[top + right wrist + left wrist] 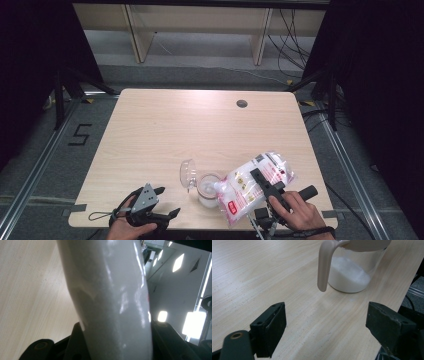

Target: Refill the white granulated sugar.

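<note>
A clear plastic bag (255,185) of white grains, with a red label, is tipped down to the left over a clear jar (207,192). My right gripper (256,176) is shut on the bag, one black jaw lying across its top. In the right gripper view the bag (112,302) stands between the two jaws. The jar holds white grains, and its hinged lid (188,174) stands open at its left. My left gripper (168,201) rests open on the table, left of the jar. Its view shows the jar (352,277) and its beige handle (324,267) ahead of the wide jaws (325,322).
The wooden table (175,130) has a round cable hole (242,103) at the back right. Jar, bag and both hands sit close to the table's front edge. A low shelf (200,30) stands beyond the table, with dark curtains and cables at either side.
</note>
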`<state>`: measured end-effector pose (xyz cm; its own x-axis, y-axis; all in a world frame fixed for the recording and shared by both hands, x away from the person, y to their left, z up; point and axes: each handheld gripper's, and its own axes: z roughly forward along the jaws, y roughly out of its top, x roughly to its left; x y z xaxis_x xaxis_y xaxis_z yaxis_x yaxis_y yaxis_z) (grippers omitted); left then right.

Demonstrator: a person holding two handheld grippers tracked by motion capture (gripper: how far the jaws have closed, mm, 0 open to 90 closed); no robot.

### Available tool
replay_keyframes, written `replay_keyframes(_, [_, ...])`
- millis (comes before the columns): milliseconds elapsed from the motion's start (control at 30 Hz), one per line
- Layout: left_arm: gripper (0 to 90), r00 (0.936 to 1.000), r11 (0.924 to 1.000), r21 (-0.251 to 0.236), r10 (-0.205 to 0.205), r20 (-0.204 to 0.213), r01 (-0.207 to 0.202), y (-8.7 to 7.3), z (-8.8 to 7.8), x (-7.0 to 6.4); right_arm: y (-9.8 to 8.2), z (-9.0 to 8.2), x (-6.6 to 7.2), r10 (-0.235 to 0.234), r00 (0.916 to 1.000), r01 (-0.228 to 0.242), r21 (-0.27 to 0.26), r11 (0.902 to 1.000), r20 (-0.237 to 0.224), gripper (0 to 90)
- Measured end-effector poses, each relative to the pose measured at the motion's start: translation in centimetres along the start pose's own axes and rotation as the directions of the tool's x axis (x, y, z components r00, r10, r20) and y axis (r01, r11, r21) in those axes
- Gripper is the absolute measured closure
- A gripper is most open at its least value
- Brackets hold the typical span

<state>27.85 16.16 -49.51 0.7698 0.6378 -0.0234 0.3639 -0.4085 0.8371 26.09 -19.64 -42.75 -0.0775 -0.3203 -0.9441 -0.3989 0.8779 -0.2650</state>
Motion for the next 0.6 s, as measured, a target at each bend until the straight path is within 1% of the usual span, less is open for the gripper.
replay_keyframes(33, [16.4,1.0000,1.0000,-0.002,-0.002,-0.001,0.002,0.00,-0.01,-0.02,0.04,-0.09,0.18,0.029,0.9996,-0.029,0.009,0.9995,-0.003,66.7])
replay_keyframes(67, [16.4,0.9993,0.9993,-0.005,-0.036,0.007,0.036,-0.06,0.03,-0.23,0.01,-0.04,0.08,0.017,0.9999,-0.017,0.000,0.9999,0.001,66.6])
replay_keyframes(100, [16.4,0.9993,0.9993,-0.006,-0.036,0.007,0.036,-0.06,0.03,-0.23,0.02,0.03,-0.06,0.004,1.0000,-0.004,-0.014,0.9999,0.006,66.6])
replay_keyframes(133, [16.4,0.9993,0.9993,-0.006,-0.036,0.009,0.036,-0.07,0.05,-0.21,0.00,0.00,-0.09,0.000,1.0000,0.000,-0.010,0.9999,0.003,66.6])
replay_keyframes(200, [16.4,0.9993,0.9993,-0.005,-0.037,0.007,0.037,-0.07,0.04,-0.22,0.00,-0.03,-0.02,0.009,1.0000,-0.009,-0.006,0.9999,0.000,66.7])
replay_keyframes(233, [16.4,0.9993,0.9993,-0.003,-0.037,0.006,0.037,-0.07,0.03,-0.23,0.00,0.01,-0.09,0.001,1.0000,-0.001,-0.013,0.9999,0.005,66.7])
replay_keyframes(267, [16.4,0.9993,0.9993,-0.002,-0.037,0.003,0.037,-0.06,0.01,-0.24,0.02,-0.03,-0.13,0.004,1.0000,-0.004,-0.005,1.0000,-0.009,66.7])
replay_keyframes(333, [16.4,0.9994,0.9994,-0.005,-0.034,0.008,0.035,-0.07,0.04,-0.21,0.01,-0.03,-0.11,0.005,1.0000,-0.005,-0.007,1.0000,-0.008,66.7])
replay_keyframes(367, [16.4,0.9996,0.9996,0.001,-0.027,-0.002,0.027,-0.04,-0.02,-0.19,0.01,-0.03,-0.11,0.004,1.0000,-0.004,-0.007,1.0000,-0.009,66.8])
replay_keyframes(433, [16.4,0.9994,0.9994,-0.002,-0.034,0.002,0.034,-0.05,0.00,-0.23,0.02,-0.03,-0.11,0.004,0.9999,-0.004,-0.007,1.0000,-0.010,66.8])
replay_keyframes(467, [16.4,0.9993,0.9993,-0.005,-0.038,0.007,0.038,-0.07,0.05,-0.23,0.01,0.00,-0.07,0.006,1.0000,-0.006,-0.013,0.9999,0.000,66.8])
replay_keyframes(500, [16.4,0.9998,0.9998,-0.001,-0.019,-0.001,0.019,-0.04,0.00,-0.12,0.02,-0.02,-0.03,0.011,0.9999,-0.011,-0.009,0.9999,-0.002,66.8])
replay_keyframes(533, [16.4,0.9995,0.9995,-0.001,-0.033,0.003,0.033,-0.07,0.01,-0.24,0.03,-0.05,-0.01,0.016,0.9999,-0.016,-0.007,0.9998,-0.002,66.8])
replay_keyframes(567, [16.4,0.9996,0.9996,0.001,-0.027,-0.002,0.027,-0.06,-0.01,-0.19,0.04,-0.01,-0.13,0.005,1.0000,-0.005,-0.017,0.9998,-0.001,66.8])
replay_keyframes(600, [16.4,0.9996,0.9996,0.000,-0.030,-0.002,0.030,-0.05,-0.01,-0.21,0.07,-0.03,-0.07,0.021,0.9998,-0.021,-0.015,0.9997,-0.003,66.8])
